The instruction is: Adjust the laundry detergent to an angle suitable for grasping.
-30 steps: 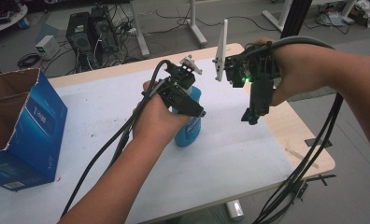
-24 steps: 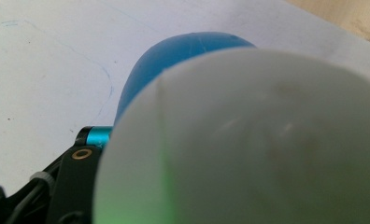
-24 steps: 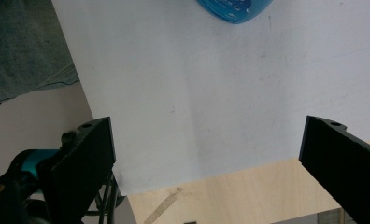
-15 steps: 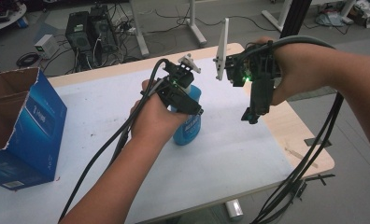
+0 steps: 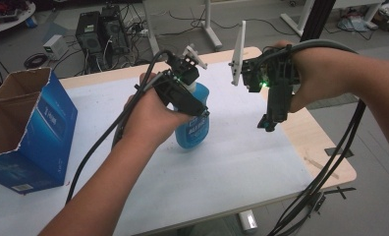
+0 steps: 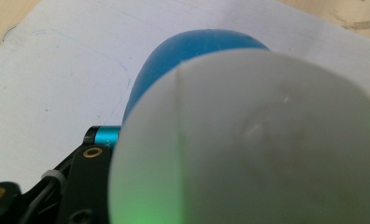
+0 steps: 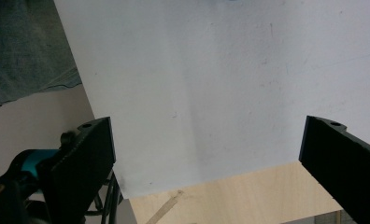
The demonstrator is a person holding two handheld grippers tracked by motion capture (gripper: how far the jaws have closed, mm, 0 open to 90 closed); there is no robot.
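High view: my left gripper (image 5: pixel 195 105) clamps the blue bottle (image 5: pixel 193 129) near its white top, mid-worktop (image 5: pixel 241 167); a slack grip lets it swing. My right gripper (image 5: pixel 268 123) hangs at three o'clock.

Left gripper view: the cap (image 6: pixel 267 140) crowds the lens.

Right gripper view: jaws wide, empty.
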